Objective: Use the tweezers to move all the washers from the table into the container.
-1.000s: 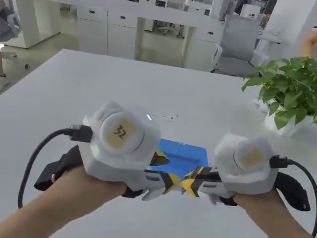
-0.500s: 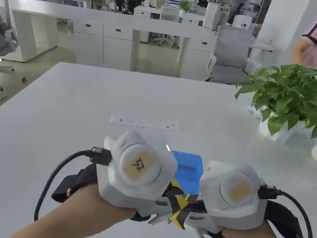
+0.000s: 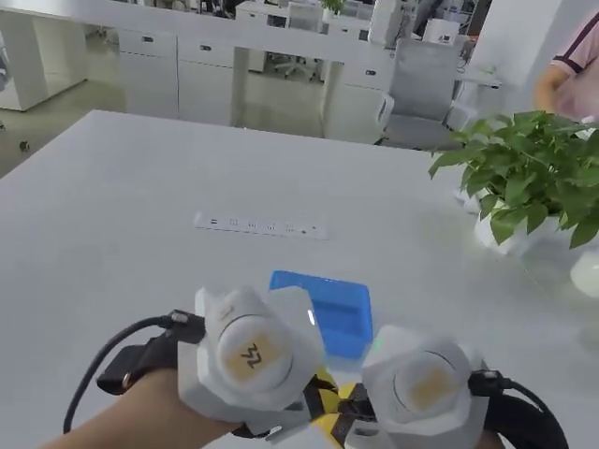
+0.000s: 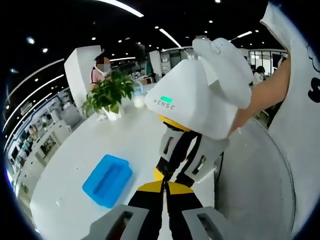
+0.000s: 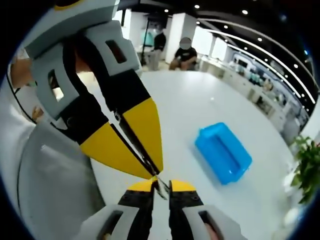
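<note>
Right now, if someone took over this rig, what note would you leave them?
Left gripper: tongs shut on a thin dark strip, apparently the tweezers.
Right gripper: tongs tip to tip with it, narrowly apart around the tweezers' end; grip cannot be told.
Blue container sits on the table beyond both grippers.
Washers too small to make out; none confirmed moved.
Left to do: settle the tweezers, then carry every washer into the container.
</note>
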Motion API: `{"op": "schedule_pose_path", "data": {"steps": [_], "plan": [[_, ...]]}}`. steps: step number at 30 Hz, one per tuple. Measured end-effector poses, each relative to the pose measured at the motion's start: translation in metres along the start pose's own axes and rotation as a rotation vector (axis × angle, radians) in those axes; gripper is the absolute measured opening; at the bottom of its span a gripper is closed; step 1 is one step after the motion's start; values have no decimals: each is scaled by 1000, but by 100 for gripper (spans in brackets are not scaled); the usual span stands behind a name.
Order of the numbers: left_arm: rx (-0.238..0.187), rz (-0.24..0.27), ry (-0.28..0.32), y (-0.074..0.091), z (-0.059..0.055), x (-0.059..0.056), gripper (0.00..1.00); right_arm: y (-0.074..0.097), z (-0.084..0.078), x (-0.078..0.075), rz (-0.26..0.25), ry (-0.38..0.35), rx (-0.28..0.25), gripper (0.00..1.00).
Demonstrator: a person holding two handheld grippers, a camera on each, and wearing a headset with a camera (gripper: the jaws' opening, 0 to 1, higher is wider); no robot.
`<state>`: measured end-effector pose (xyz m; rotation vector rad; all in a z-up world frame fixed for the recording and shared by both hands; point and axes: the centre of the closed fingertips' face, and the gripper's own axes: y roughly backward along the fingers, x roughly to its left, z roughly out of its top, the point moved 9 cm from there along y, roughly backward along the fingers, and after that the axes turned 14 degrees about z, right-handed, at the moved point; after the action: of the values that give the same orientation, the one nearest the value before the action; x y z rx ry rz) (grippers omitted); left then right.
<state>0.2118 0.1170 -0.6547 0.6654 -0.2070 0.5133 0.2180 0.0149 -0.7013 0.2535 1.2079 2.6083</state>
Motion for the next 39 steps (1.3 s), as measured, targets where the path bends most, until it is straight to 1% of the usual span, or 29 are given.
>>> {"op": "schedule_pose_path", "data": {"steps": [2, 3, 4, 6, 8, 9, 10, 13, 14, 18, 19, 20, 21, 23, 24, 25, 26, 29, 30, 31, 32, 34, 36, 38, 39], "plan": [[-10, -14, -46, -5, -4, -2, 0, -3, -4, -3, 1, -7, 12, 7], [-20, -22, -57, -9, -8, -5, 0, -5, -7, -5, 7, -28, 24, 8], [-22, -23, -57, -11, -10, -7, 0, -7, -10, -6, 8, -36, 29, 8], [-9, -21, -69, -18, -19, -11, 0, -13, -18, -9, 18, -68, 37, 9], [2, -25, -74, -22, -26, -14, 0, -20, -25, -10, 35, -114, 31, 9], [6, -30, -75, -24, -29, -14, 0, -22, -27, -11, 42, -129, 33, 9], [12, -45, -69, -26, -32, -15, 0, -25, -29, -10, 58, -132, 47, 10], [28, -55, -74, -31, -39, -15, 0, -32, -32, -11, 47, -130, 62, 10], [37, -58, -79, -32, -42, -15, 0, -34, -33, -12, 43, -140, 65, 10], [49, -68, -83, -41, -50, -13, 0, -41, -39, -15, 29, -176, 65, 10], [52, -69, -79, -42, -53, -9, 0, -40, -39, -16, 19, -171, 54, 10], [55, -78, -66, -42, -54, -8, 0, -39, -39, -16, 16, -178, 55, 10], [57, -92, -58, -43, -56, -6, 0, -38, -39, -16, 4, -173, 54, 11], [72, -101, -61, -45, -60, -5, 0, -34, -40, -14, -3, -157, 44, 10], [88, -108, -68, -47, -64, -4, 0, -31, -41, -9, 17, -188, 33, 11], [94, -111, -76, -48, -66, -4, 0, -29, -40, -9, 23, -187, 12, 13], [109, -114, -82, -50, -72, -3, 0, -24, -41, -5, 19, -221, -3, 16], [154, -118, -80, -55, -85, -1, 0, -11, -43, 2, -10, -220, -25, 20], [170, -122, -82, -57, -89, -1, 0, -5, -45, 4, -20, -231, -34, 21], [195, -129, -83, -59, -93, -1, 0, -1, -47, 6, -26, -246, -38, 22], [230, -139, -90, -61, -99, -1, 0, 4, -49, 8, -32, -262, -53, 24], [247, -134, -111, -68, -106, 0, 0, 10, -53, 11, -47, -285, -65, 27], [271, -142, -124, -74, -112, 0, 0, 17, -56, 13, -67, -306, -80, 29], [283, -148, -130, -78, -115, 0, 0, 23, -58, 15, -86, -333, -99, 33], [280, -148, -131, -80, -115, 1, 0, 26, -59, 15, -88, -355, -113, 34]]}}
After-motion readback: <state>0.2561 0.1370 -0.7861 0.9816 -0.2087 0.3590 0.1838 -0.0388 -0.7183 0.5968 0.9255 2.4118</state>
